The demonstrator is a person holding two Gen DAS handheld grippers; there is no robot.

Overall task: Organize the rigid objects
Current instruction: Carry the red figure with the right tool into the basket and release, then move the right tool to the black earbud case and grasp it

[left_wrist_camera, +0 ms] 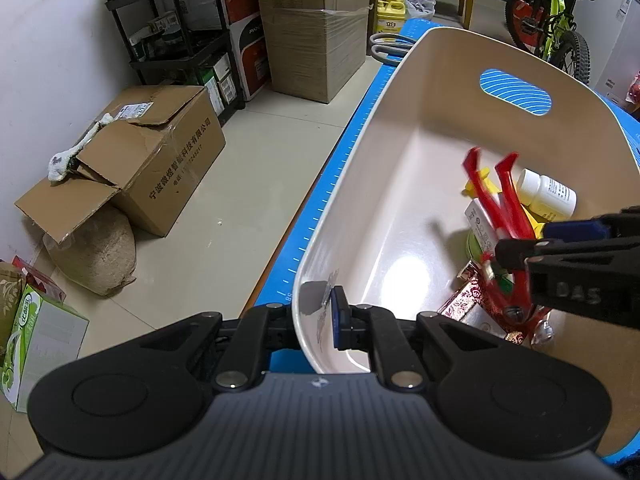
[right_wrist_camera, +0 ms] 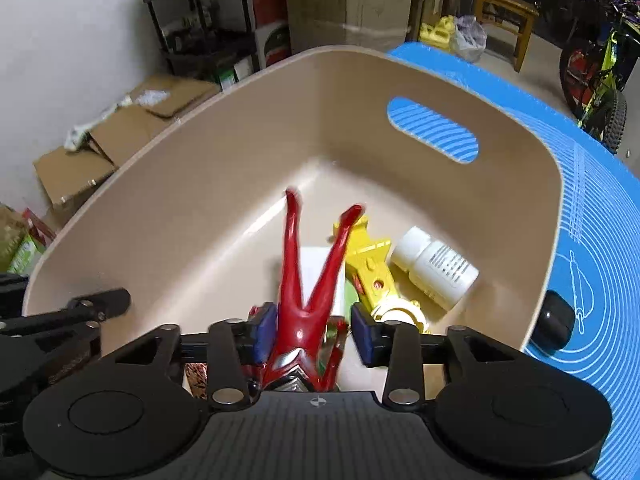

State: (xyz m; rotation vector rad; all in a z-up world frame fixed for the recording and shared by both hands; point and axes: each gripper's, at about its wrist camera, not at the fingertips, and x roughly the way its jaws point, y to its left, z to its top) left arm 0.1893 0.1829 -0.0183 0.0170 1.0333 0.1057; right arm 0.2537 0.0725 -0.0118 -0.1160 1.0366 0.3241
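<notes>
A beige plastic basin (left_wrist_camera: 400, 92) (right_wrist_camera: 200, 184) stands on a blue mat. My left gripper (left_wrist_camera: 334, 320) is shut on the basin's near rim, one pad inside the wall and one outside. Over the basin's right side my right gripper (right_wrist_camera: 314, 332) (left_wrist_camera: 532, 240) stands open. A red toy figure (right_wrist_camera: 308, 292) (left_wrist_camera: 504, 196) sits upside down between its pads, legs up, with a gap at the right pad. Under and beside the figure lie a yellow toy (right_wrist_camera: 372, 264) and a white bottle (right_wrist_camera: 436, 268) (left_wrist_camera: 548, 194).
A red patterned box (left_wrist_camera: 468, 300) and a white carton (left_wrist_camera: 480, 224) also lie in the basin. A dark round object (right_wrist_camera: 554, 322) rests on the blue mat (right_wrist_camera: 592, 200) by the basin's right wall. Grey scissors (left_wrist_camera: 388, 46) lie beyond it. Cardboard boxes (left_wrist_camera: 152, 152) sit on the floor.
</notes>
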